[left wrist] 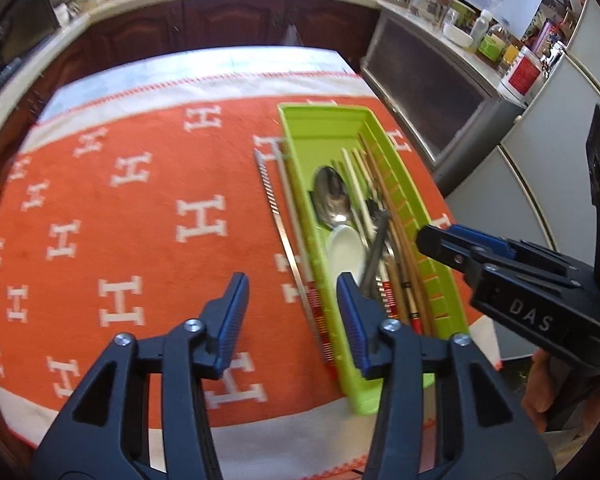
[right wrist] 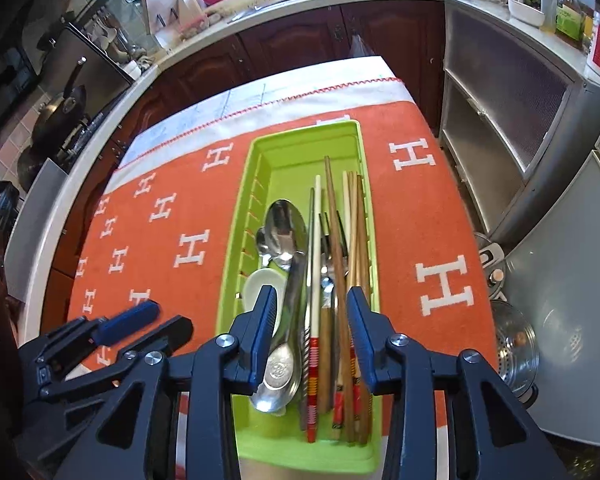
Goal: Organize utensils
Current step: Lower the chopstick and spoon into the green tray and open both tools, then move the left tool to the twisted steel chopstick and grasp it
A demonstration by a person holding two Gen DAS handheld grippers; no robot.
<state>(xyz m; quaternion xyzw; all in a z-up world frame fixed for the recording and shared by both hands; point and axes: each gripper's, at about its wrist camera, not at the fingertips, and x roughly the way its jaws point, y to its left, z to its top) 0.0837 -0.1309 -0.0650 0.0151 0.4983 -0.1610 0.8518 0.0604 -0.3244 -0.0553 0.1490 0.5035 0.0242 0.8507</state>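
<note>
A lime-green tray (right wrist: 260,152) lies lengthwise on an orange cloth (right wrist: 420,208). Inside it lie a large metal spoon (right wrist: 286,232), a white ceramic spoon (right wrist: 260,284), wooden chopsticks (right wrist: 354,240) and red-patterned ones (right wrist: 313,360). My right gripper (right wrist: 312,308) hangs open over the tray's near half, nothing between its pads. In the left wrist view, a metal chopstick and a white one (left wrist: 284,208) lie on the cloth along the tray's (left wrist: 328,114) left wall. My left gripper (left wrist: 294,308) is open above their near ends, empty. The right gripper (left wrist: 440,240) reaches in from the right.
The cloth (left wrist: 140,220) spreads wide to the tray's left. Dark wooden cabinets (right wrist: 300,40) and a cluttered counter ring the table. A grey cabinet (right wrist: 508,112) stands at the right, steel pot parts (right wrist: 516,356) below it. A person's hand (left wrist: 540,392) holds the right gripper.
</note>
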